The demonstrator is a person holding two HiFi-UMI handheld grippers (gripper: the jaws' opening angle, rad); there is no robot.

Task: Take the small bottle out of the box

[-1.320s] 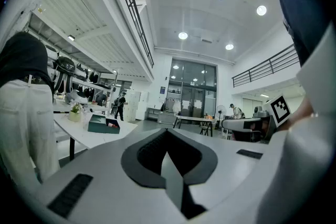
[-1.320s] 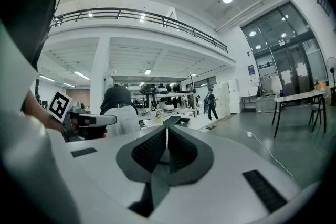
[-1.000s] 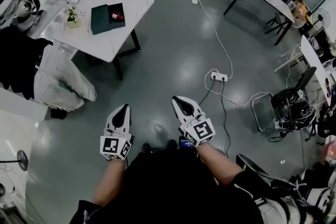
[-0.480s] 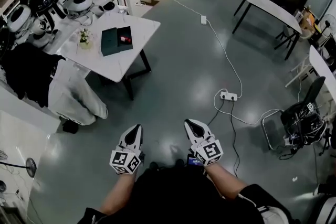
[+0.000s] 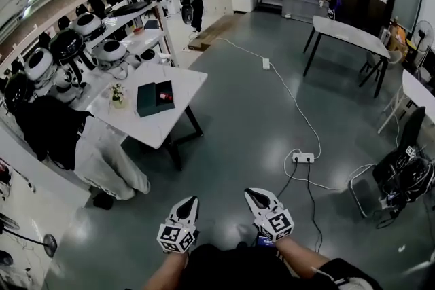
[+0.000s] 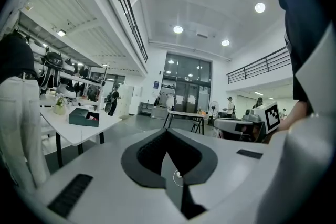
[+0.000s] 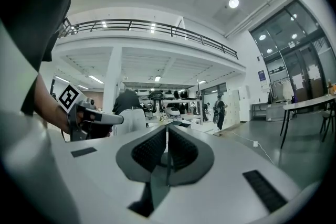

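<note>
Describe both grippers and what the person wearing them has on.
The left gripper and right gripper are white tapered shells with black ribbed pads. Each carries a white cube printed with black square markers. The person wears a black top.

We see a dark green box (image 5: 151, 100) with red inside, on a white table (image 5: 178, 122). The white left gripper (image 5: 192, 200) and right gripper (image 5: 250, 193) carry black-and-white square markers. The floor (image 5: 238, 125) is grey.

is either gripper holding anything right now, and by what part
Nothing is held. The left hand-held gripper and the right hand-held gripper are both shut, with nothing between their jaws.
</note>
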